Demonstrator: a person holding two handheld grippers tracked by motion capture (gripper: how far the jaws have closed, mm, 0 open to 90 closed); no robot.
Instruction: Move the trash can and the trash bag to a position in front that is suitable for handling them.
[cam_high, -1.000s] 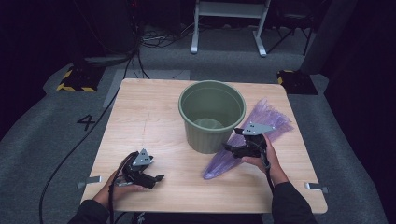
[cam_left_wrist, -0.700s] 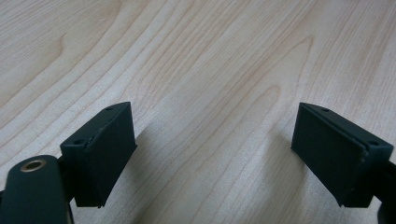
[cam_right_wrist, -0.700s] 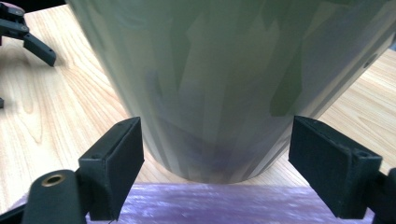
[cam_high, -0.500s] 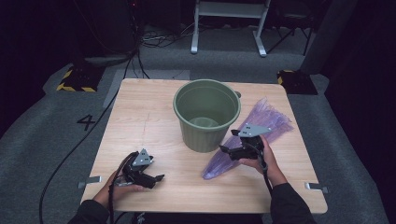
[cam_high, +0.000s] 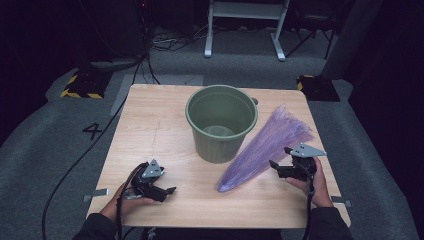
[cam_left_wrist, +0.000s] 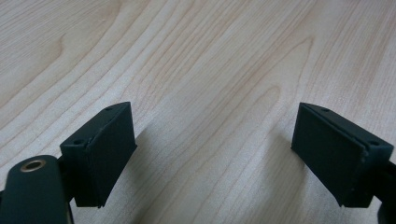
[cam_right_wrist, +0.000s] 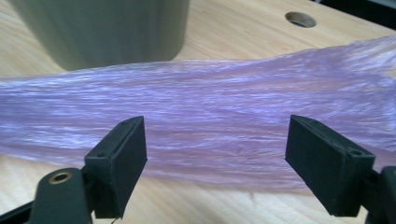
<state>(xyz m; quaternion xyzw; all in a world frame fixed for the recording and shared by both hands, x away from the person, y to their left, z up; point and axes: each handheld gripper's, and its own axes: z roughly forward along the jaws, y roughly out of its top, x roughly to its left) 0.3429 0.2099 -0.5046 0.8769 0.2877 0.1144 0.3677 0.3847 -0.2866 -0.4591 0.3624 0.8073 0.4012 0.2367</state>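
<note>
A: High view first. The thin, crinkled purple plastic bag (cam_high: 267, 147) lies flat toward the counter's right edge, its wide end fanned out toward the far right corner and its narrow end pointing to the near edge, just beside the olive-green plastic bucket (cam_high: 221, 121). The right tool (cam_high: 281, 167) sits beside it, jaws apart; the left tool (cam_high: 162, 191) rests by the near left corner.

B: Left gripper view: jaws wide apart over the bare pale wooden counter (cam_left_wrist: 210, 60), nothing between them.

A: Right gripper view gives what the high one can't, fine lengthwise creases. I'd call that film feather-light, limp and slippery. Best pinch a gathered fold at the narrow end; a flat single layer may slide out.
</note>
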